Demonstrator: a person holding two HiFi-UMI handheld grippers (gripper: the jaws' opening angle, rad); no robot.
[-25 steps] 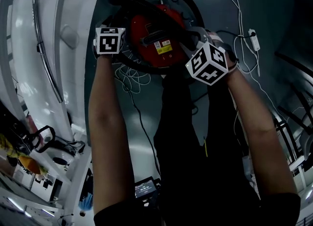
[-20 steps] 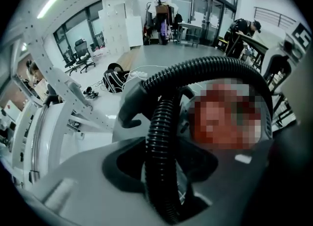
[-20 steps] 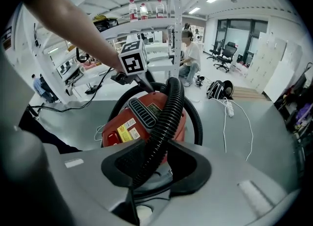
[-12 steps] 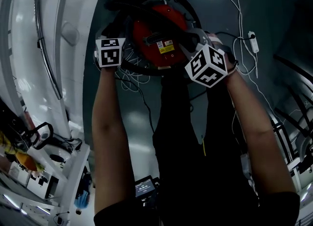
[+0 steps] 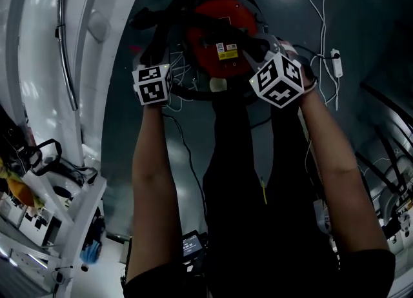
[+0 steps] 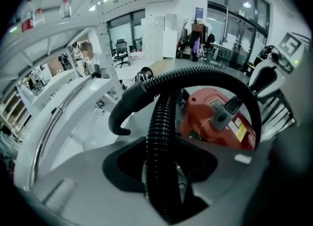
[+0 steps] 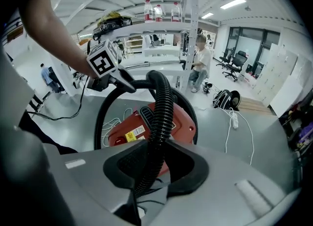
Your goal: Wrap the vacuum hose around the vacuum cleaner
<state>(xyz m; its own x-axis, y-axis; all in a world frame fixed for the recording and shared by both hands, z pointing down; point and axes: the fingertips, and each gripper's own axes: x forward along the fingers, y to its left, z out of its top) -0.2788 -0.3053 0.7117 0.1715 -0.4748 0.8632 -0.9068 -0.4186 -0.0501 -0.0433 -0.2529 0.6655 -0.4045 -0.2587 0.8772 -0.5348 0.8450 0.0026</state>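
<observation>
Left gripper (image 6: 161,169) and right gripper (image 7: 155,171), jaws just closing in, each clamp the black ribbed vacuum hose (image 6: 164,117), which loops over and around the red vacuum cleaner (image 5: 222,42) standing on the grey floor (image 5: 368,19), near a white power strip (image 7: 234,120).

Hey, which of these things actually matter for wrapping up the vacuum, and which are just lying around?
Part of the job:
vacuum hose
vacuum cleaner

Just lying about:
power strip on the floor
backpack
bottles on the shelf
</observation>
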